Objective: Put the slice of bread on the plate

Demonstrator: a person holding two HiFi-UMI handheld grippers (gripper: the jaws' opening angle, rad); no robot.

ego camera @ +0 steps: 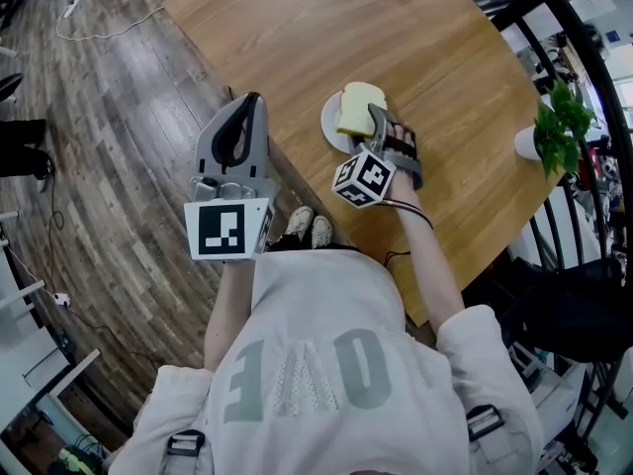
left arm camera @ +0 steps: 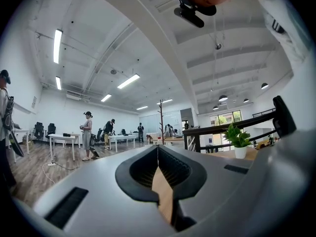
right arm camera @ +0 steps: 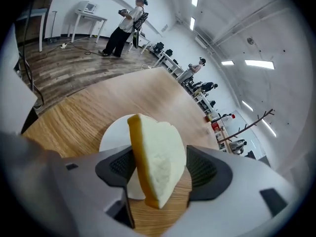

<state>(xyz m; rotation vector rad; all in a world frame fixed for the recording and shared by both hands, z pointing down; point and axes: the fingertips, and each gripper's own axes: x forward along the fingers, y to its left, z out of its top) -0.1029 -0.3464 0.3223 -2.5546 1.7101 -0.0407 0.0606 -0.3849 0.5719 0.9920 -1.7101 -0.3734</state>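
A pale slice of bread point(ego camera: 358, 107) with a yellow crust sits over the small white plate point(ego camera: 331, 127) near the wooden table's near edge. In the right gripper view the bread point(right arm camera: 158, 157) stands on edge and tilted between the jaws of my right gripper point(right arm camera: 160, 169). It leans toward the left pad point(right arm camera: 121, 164), with a clear gap to the right pad. The jaws are open. The plate point(right arm camera: 116, 132) lies under and behind the slice. My left gripper point(ego camera: 252, 102) hangs off the table's left edge, held level, shut and empty point(left arm camera: 158, 149).
The round wooden table point(ego camera: 396, 28) stretches beyond the plate. A green plant in a white pot point(ego camera: 527, 143) stands at its right edge, with a black railing point(ego camera: 554, 8) behind. Wood floor lies to the left. Several people stand at distant desks.
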